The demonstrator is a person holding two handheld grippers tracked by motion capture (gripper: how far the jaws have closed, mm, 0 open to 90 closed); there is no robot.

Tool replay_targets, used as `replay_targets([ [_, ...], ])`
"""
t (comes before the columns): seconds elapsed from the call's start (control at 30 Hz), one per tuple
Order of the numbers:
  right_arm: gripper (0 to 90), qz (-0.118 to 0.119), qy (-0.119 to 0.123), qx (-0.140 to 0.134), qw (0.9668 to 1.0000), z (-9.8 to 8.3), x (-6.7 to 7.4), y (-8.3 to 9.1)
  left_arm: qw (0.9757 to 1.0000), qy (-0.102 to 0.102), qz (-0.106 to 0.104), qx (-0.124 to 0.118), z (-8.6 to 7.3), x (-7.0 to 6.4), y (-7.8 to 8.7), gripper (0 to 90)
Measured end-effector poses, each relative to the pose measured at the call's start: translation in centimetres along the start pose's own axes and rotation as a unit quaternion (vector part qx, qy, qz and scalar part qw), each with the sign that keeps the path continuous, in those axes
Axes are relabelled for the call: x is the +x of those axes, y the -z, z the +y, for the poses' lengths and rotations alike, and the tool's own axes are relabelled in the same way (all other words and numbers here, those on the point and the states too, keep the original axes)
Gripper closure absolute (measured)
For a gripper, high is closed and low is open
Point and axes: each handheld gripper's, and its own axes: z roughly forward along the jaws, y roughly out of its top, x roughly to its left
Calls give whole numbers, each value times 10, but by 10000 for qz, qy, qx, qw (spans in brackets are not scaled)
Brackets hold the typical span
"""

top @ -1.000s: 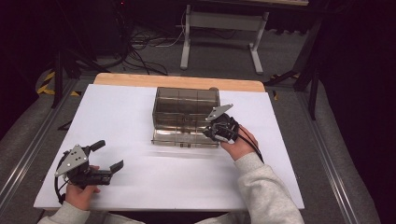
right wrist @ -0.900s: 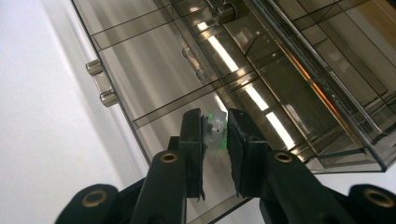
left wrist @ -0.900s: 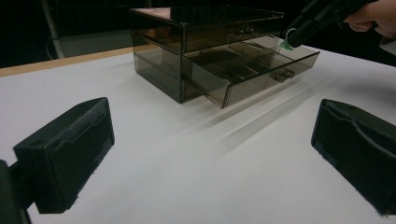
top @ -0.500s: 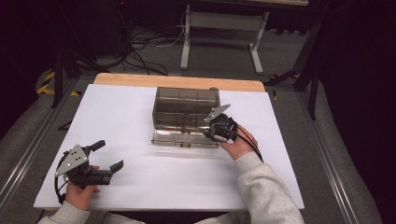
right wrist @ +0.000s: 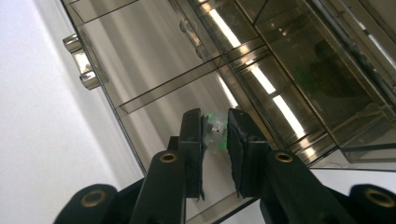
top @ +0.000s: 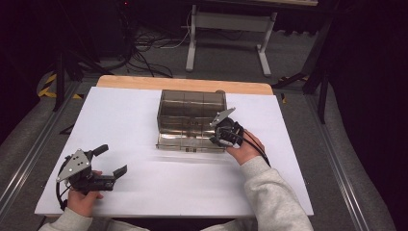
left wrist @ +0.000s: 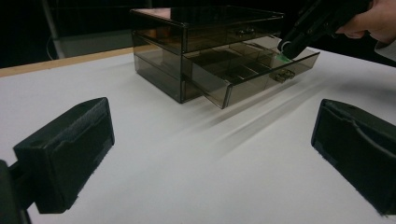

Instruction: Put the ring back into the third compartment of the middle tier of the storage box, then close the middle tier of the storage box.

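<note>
At bench centre: smoky clear drawer cabinet, lower drawer pulled out toward six o'clock and split into compartments. Over that drawer's four-o'clock corner: right gripper, tipped down into the tray. Along the right gripper view: jaws nearly together, clamped on a small clear piece with a green tinge, held low over the drawer floor beside a divider, with the drawer handle off toward ten o'clock. Contact between piece and floor: cannot tell. Down at the bench's seven o'clock: left gripper, jaws spread wide with nothing between them, well apart from the cabinet. From the left gripper view: drawer at about one o'clock, well away, right gripper poised over its far corner.

Judged as the placing step, with the piece already inside the drawer's outline. Next, probably a short lowering and a release. Turns on one relation: compartment straight beneath the jaw tips, divider close alongside. Right hand plainly the nearer. Left hand of use only later, for pushing the drawer shut along its six-to-twelve axis.
</note>
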Motion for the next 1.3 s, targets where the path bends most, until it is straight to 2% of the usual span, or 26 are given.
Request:
replay_targets([
  [0.13,729,-25,34,-41,10000,0,1,2,10000,0,0,1,0,0,0,3],
  [0.3,732,-55,19,-181,9998,0,2,8,10000,-1,-3,-2,0,0,0,3],
  [0.47,794,-102,83,-341,9993,2,6,17,10000,1,-9,1,0,0,0,3],
  [0.63,900,-7,169,-530,9985,5,12,26,10000,-39,-1,4,0,1,1,3],
  [0.73,900,46,211,-557,9982,6,16,27,10000,-40,1,5,0,1,0,3],
  [0.93,900,242,542,-541,9968,10,26,27,10000,-38,9,16,1,1,0,3],
  [1.1,900,435,724,-587,9947,14,34,27,10000,-72,-5,18,1,1,0,3],
  [1.3,900,529,877,-521,9934,18,40,25,10000,-46,-5,18,1,1,0,3],
])
